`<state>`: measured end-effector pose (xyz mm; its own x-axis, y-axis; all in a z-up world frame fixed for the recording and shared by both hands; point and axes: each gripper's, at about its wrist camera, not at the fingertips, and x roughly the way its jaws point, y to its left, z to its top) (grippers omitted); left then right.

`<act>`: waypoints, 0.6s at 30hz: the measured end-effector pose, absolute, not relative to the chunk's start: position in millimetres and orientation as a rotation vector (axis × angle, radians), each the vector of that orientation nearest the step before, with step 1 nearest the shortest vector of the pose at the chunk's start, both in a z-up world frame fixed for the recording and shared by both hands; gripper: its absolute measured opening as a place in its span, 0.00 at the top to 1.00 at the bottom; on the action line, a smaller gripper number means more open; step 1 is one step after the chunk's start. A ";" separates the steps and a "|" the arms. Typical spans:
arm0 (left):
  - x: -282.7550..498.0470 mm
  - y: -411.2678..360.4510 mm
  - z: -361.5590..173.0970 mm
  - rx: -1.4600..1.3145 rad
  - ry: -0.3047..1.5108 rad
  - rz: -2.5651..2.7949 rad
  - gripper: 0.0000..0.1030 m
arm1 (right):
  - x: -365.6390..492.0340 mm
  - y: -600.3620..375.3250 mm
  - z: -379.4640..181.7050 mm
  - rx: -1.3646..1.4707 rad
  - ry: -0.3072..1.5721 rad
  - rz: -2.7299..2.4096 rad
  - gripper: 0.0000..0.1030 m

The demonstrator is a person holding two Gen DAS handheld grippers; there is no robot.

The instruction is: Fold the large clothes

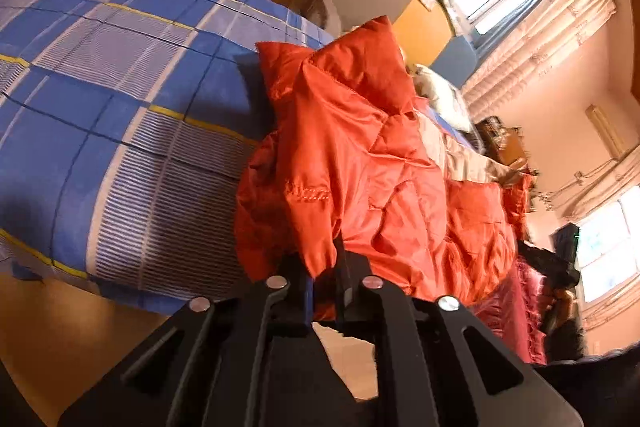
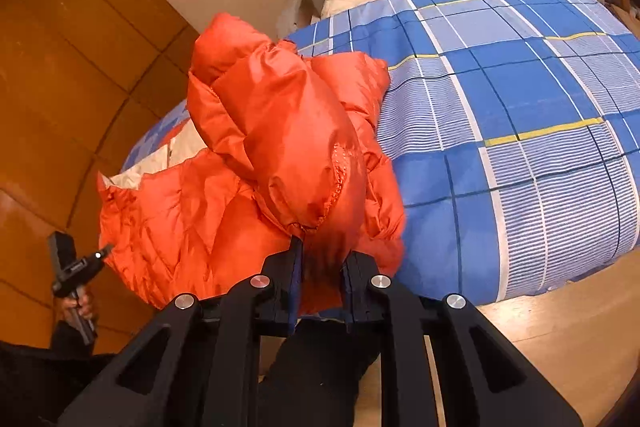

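Orange puffer jacket bunched at the edge of the checked bed, left gripper and right gripper each pinching slick fabric; risk: shell slips free, bundle slumps floorward.

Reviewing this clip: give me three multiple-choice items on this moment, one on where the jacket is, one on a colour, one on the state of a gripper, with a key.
1. Where is the orange puffer jacket?
A. Flat on the floor
B. Bunched at the edge of the bed, partly lifted
C. On a hanger

2. What colour is the bed cover's main check?
A. Blue
B. Green
C. Black

3. What is the right gripper doing?
A. Open and clear of fabric
B. Holding a pillow
C. Closed on jacket fabric

Key: 1 B, the jacket is heaped over the bed's corner; 2 A, blue squares with white and yellow lines; 3 C, orange cloth is pinched between its fingers.
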<state>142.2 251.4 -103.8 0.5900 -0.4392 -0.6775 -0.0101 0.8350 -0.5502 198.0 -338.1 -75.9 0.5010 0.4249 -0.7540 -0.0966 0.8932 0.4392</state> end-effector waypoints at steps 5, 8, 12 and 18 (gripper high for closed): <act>148.6 250.1 -86.9 -0.459 0.881 -0.205 0.52 | 203.3 -327.0 -58.2 0.221 0.974 0.273 0.42; 160.2 246.9 -71.3 -0.402 0.845 -0.216 0.37 | 215.7 -316.9 -40.8 0.119 0.924 0.258 0.33; 178.1 238.4 -60.1 -0.341 0.835 -0.245 0.32 | 244.8 -295.9 -30.0 -0.016 0.913 0.275 0.28; 198.7 227.5 -53.6 -0.227 0.854 -0.293 0.31 | 280.6 -269.9 -32.2 -0.182 0.947 0.321 0.28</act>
